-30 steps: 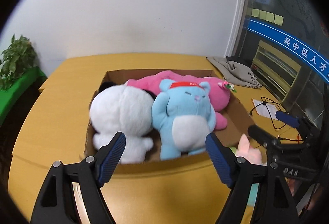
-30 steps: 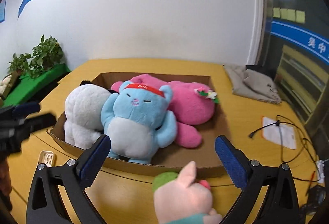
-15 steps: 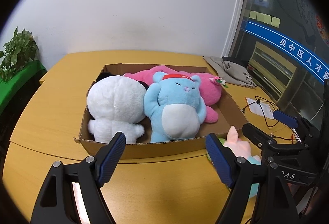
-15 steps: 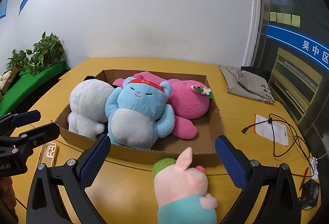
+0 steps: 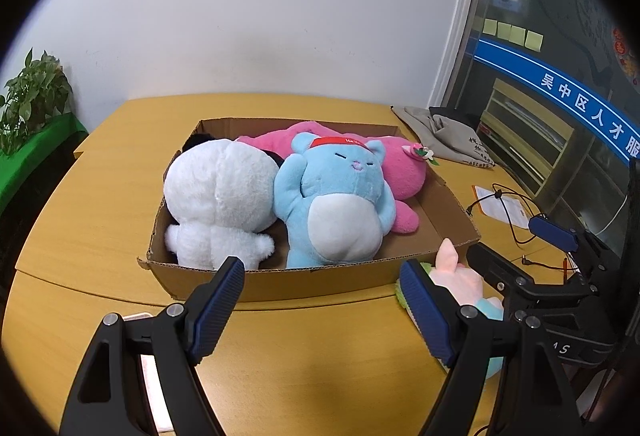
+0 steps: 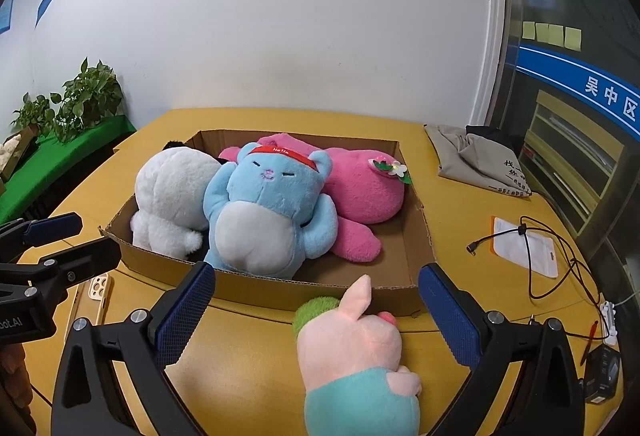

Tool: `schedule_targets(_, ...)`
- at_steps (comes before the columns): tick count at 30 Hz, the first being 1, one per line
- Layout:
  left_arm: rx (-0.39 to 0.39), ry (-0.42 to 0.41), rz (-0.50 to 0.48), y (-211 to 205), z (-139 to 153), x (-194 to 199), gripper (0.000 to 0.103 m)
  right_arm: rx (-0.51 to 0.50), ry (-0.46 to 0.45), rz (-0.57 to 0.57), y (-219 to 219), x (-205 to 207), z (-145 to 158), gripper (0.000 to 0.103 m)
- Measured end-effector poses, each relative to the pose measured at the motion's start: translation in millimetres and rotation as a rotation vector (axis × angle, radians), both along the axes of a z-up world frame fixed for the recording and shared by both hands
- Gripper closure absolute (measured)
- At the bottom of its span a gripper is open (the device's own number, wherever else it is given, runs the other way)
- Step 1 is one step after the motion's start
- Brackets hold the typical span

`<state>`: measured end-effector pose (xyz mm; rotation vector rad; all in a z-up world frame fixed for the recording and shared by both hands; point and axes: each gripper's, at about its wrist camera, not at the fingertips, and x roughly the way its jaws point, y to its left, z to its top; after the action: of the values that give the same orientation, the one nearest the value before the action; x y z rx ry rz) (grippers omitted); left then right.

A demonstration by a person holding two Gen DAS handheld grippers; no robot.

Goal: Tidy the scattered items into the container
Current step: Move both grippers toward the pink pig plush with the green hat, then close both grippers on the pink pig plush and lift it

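Note:
A cardboard box (image 5: 320,278) (image 6: 416,232) sits on the yellow table and holds a white plush (image 5: 220,192) (image 6: 168,192), a blue plush (image 5: 336,204) (image 6: 264,212) and a pink plush (image 5: 400,168) (image 6: 364,188). A pale pink plush in teal clothes (image 6: 356,352) (image 5: 460,276) lies on the table just in front of the box's near right corner. My right gripper (image 6: 316,310) is open, its fingers on either side of this plush without touching it. My left gripper (image 5: 322,300) is open and empty in front of the box.
A phone (image 6: 96,292) lies on the table at the left, under my left gripper. A grey bag (image 6: 480,160), a white packet (image 6: 524,248) and a black cable (image 6: 560,256) lie to the right. Potted plants (image 6: 80,100) stand at far left.
Both grippers have drawn back from the box and risen a little. More of the table and the pink plush in teal clothes now shows between the right fingers.

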<state>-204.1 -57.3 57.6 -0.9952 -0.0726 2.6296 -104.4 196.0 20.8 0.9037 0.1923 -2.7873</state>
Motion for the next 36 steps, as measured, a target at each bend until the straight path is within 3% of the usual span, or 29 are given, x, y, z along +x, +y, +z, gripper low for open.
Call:
schedule_targets(17, 0.016, -0.013, -0.009, 5, -1, 0, 0.023, -0.011, -0.006, -0.004, 9, 4, -5, 0.000)
schedule_targets(25, 0.053, -0.074, -0.032, 9, -15, -4, 0.023, -0.009, -0.006, -0.023, 41, 9, -13, 0.000)
schedule_targets(29, 0.103, -0.120, -0.059, 15, -28, -10, 0.023, -0.006, -0.098, -0.018, 69, 16, -41, 0.000)
schedule_targets(36, 0.189, -0.243, -0.119, 37, -62, -26, 0.023, 0.074, -0.245, 0.041, 72, 26, -102, 0.001)
